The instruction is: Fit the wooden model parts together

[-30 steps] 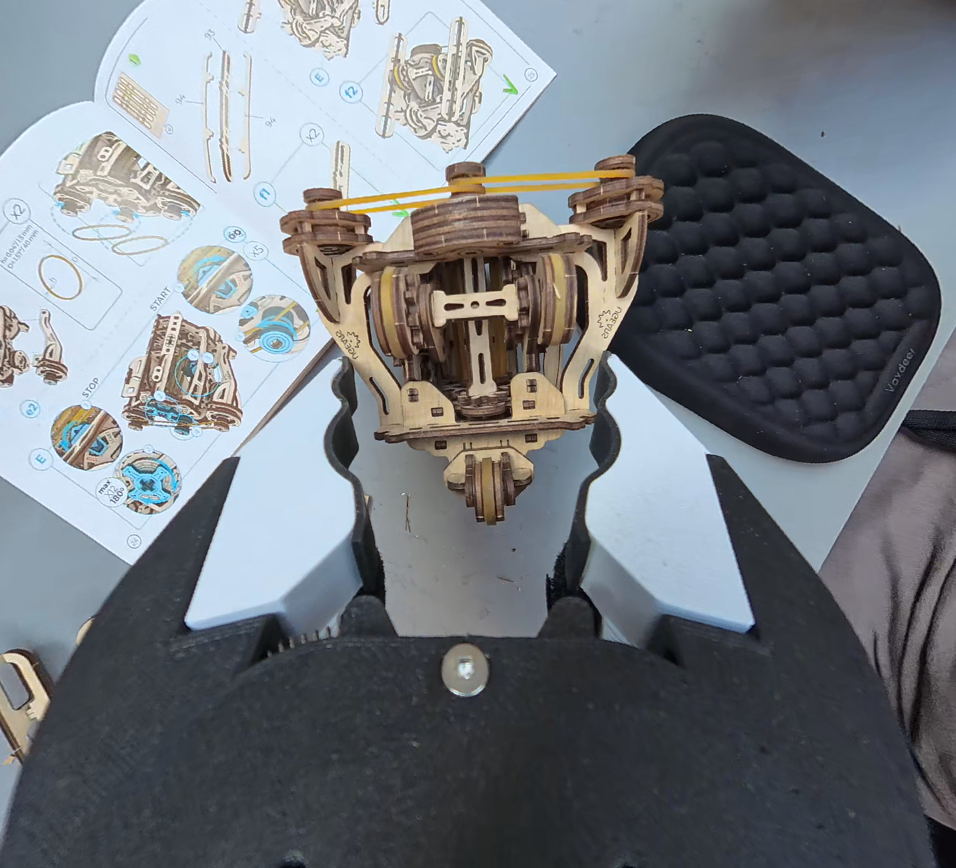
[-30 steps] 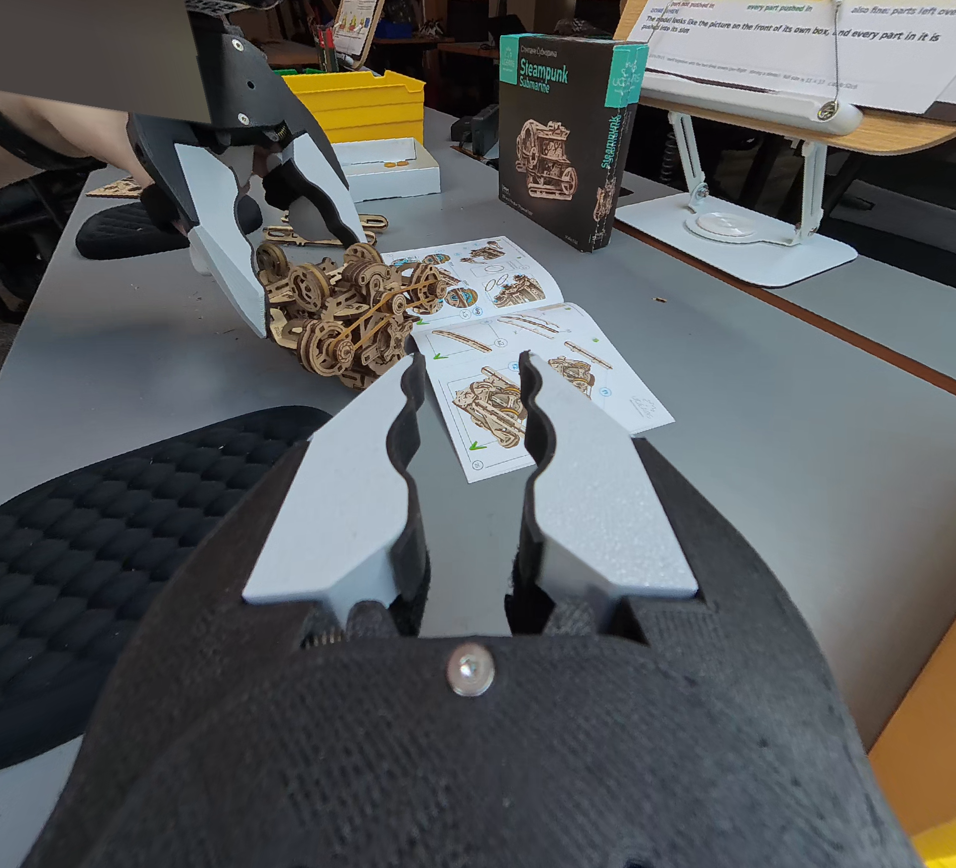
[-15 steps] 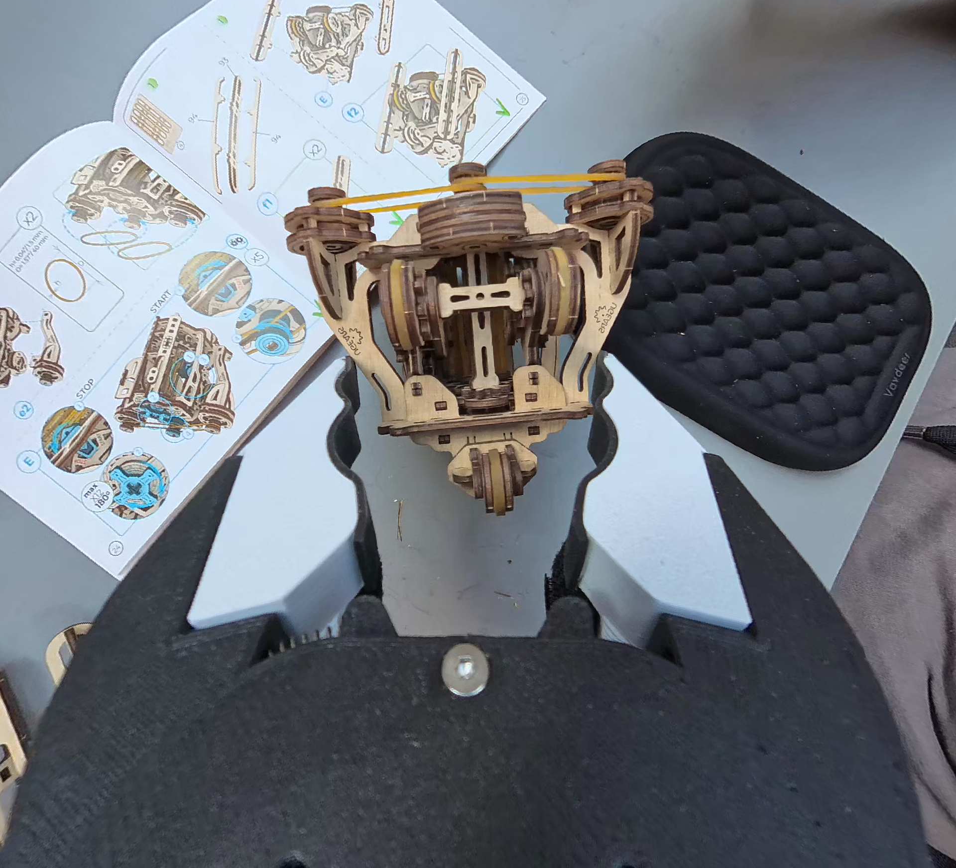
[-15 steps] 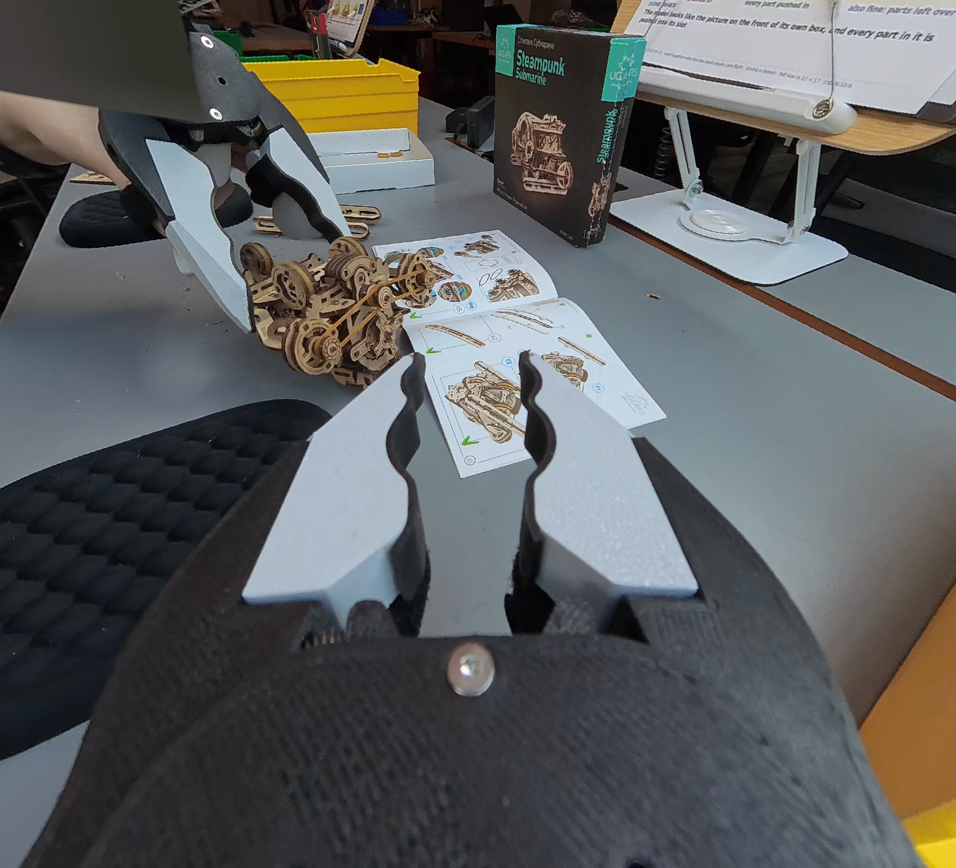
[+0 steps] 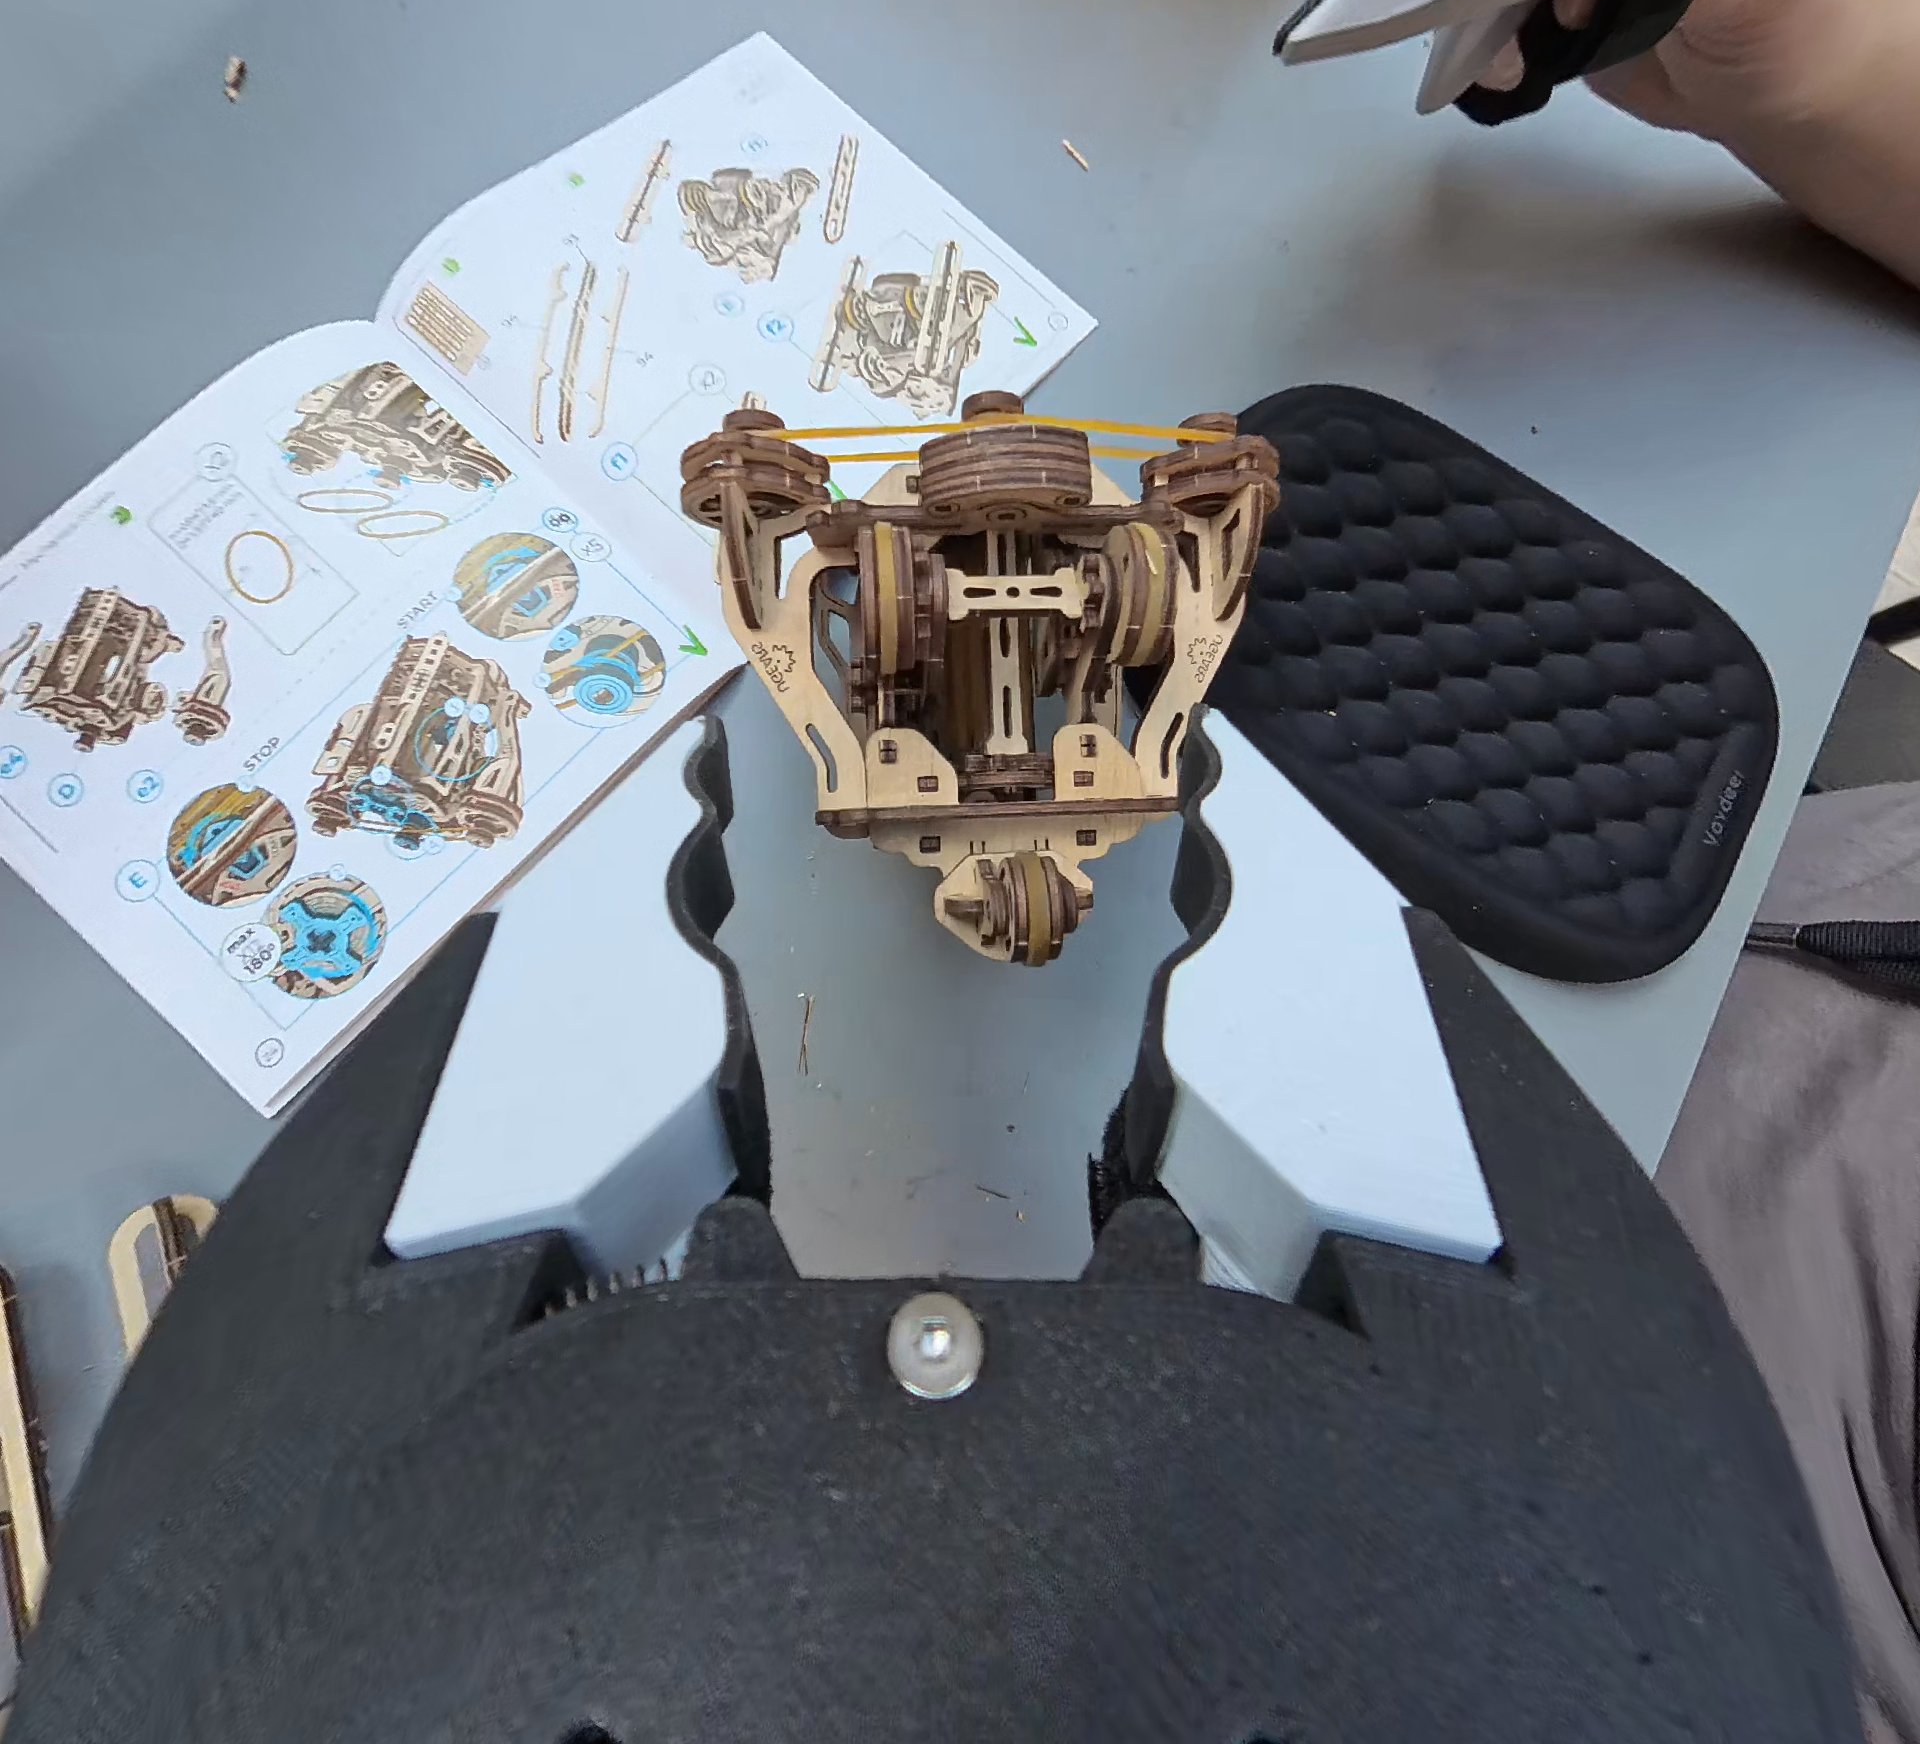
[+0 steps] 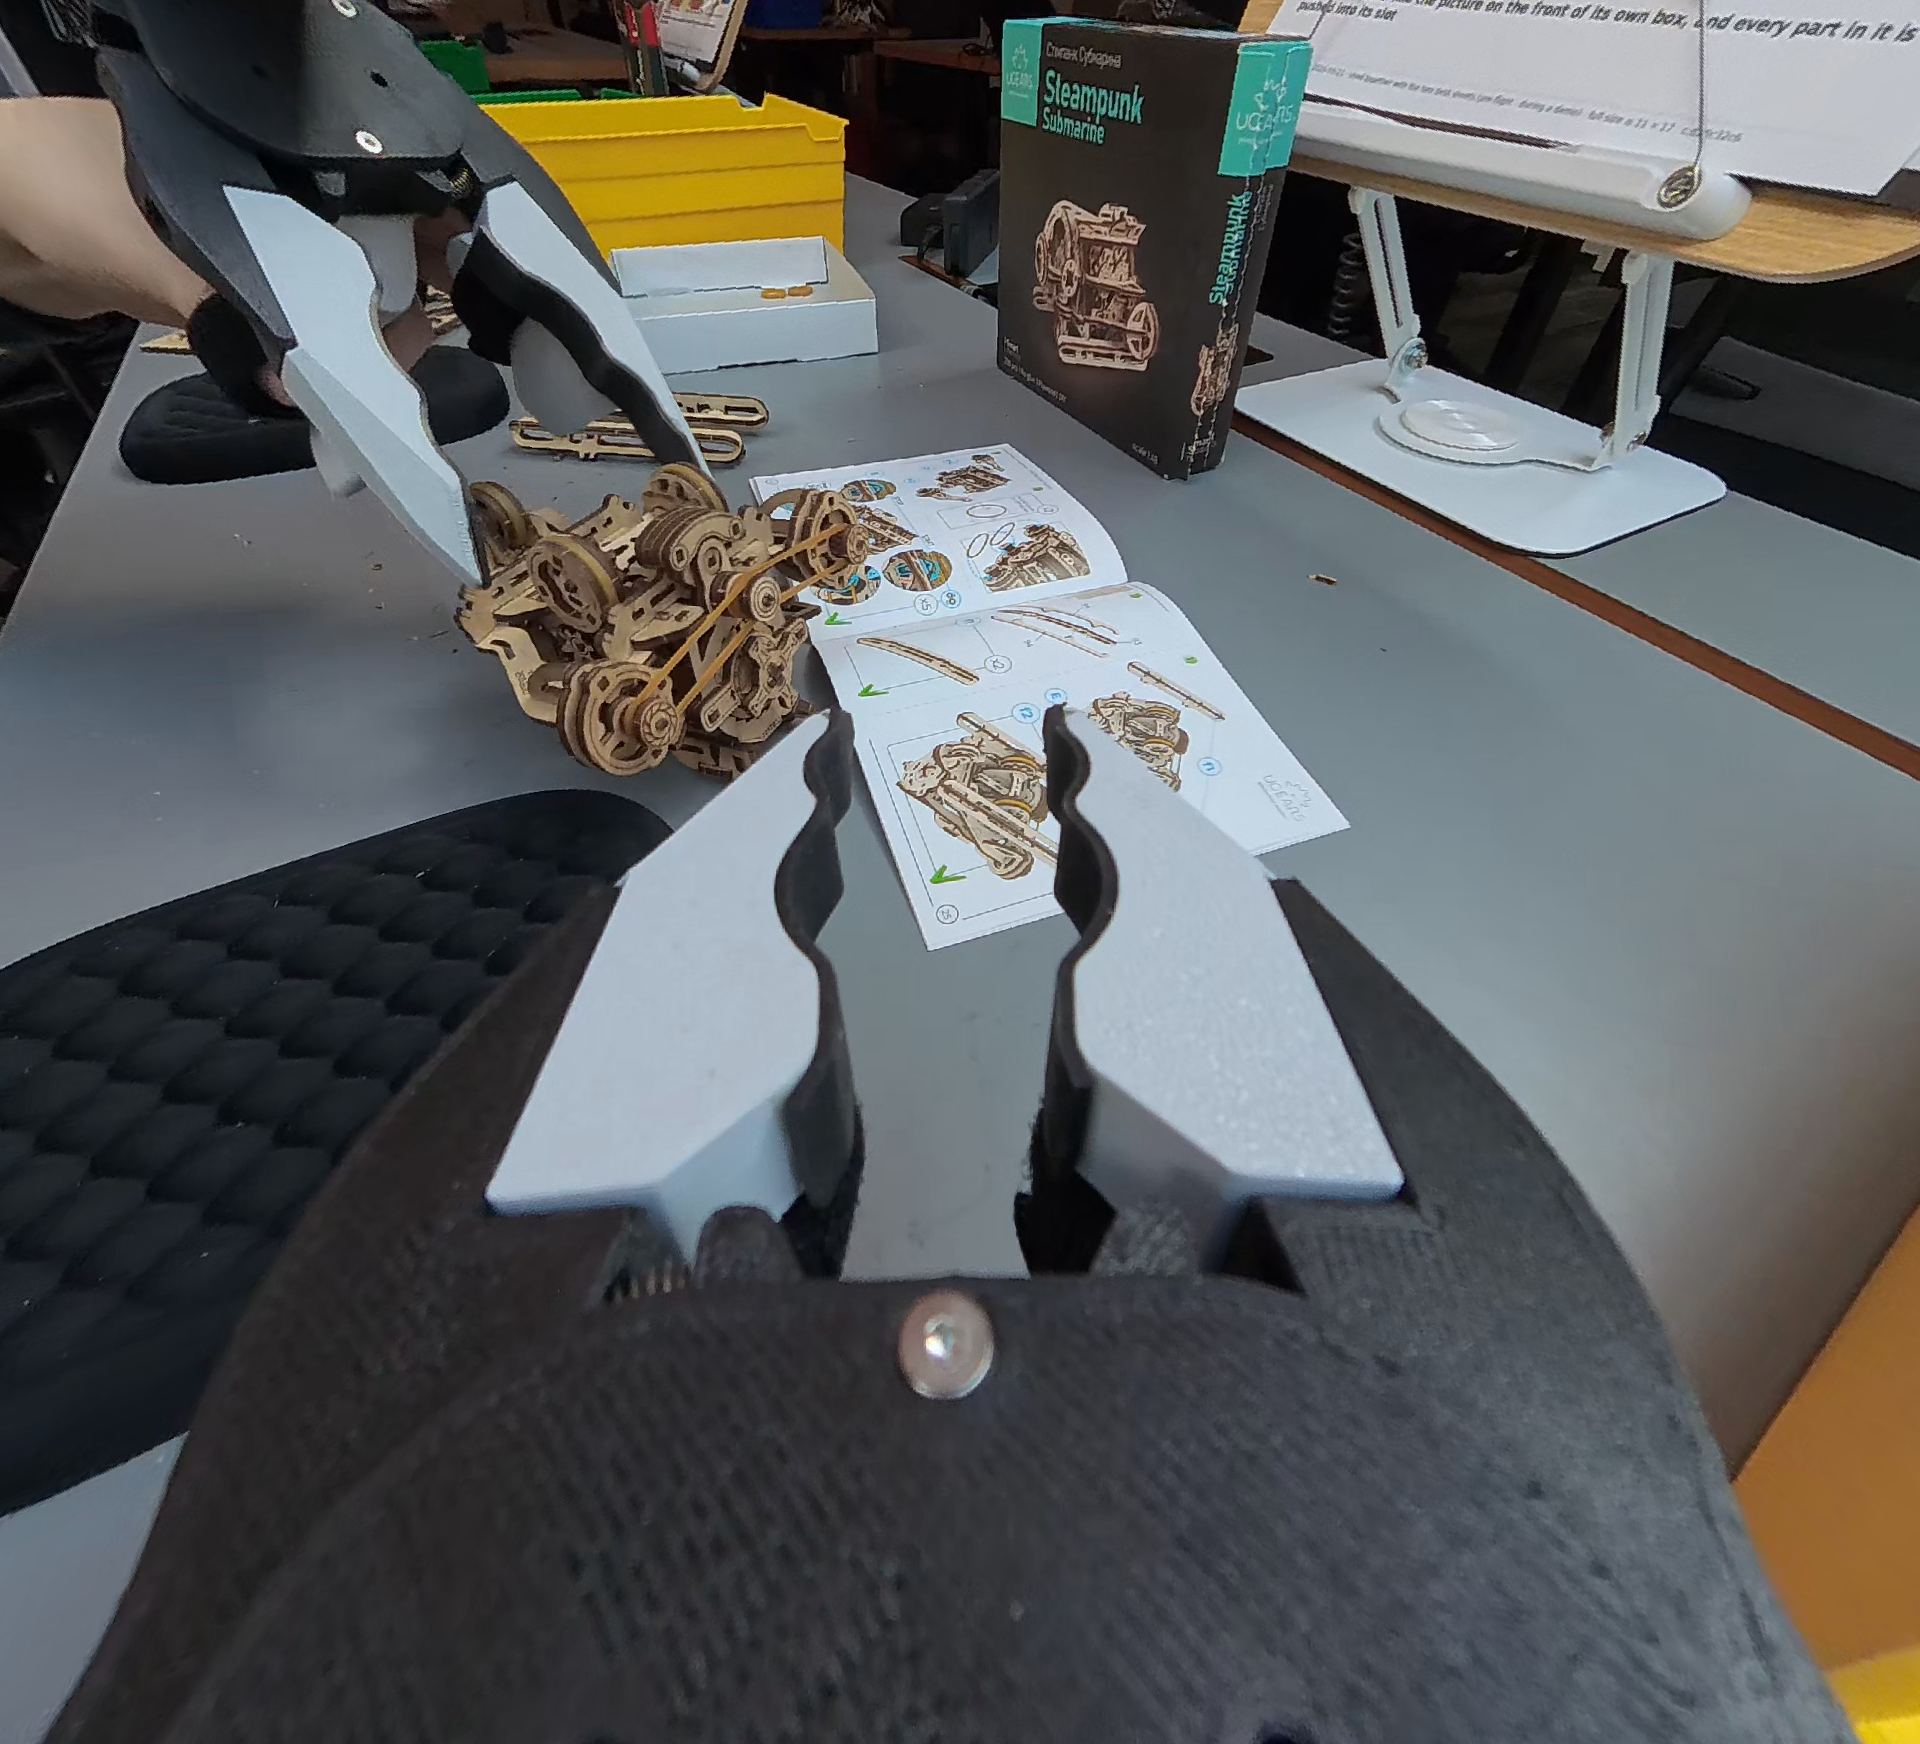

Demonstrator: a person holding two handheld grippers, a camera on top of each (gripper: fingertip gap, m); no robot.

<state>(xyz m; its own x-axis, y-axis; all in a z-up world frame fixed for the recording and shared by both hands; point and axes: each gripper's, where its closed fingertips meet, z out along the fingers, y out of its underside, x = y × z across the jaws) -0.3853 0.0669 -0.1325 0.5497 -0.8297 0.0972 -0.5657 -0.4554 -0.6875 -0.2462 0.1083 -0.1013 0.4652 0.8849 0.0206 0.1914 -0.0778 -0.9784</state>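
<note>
Model on tabletop btwn our left jaws

Our left gripper (image 5: 951, 759) jaws spread, flanking the model (image 5: 982, 655) w/o clear contact; it sits by the booklet (image 5: 416, 551). Right gripper (image 6: 945, 738) jaws parted, empty. White tray (image 6: 748, 307) holds small orange bits; yellow bin (image 6: 675, 162) contents hidden.

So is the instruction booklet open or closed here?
Open. The instruction booklet lies spread flat on the grey table, two illustrated pages facing up, just beyond the wooden model.
</note>
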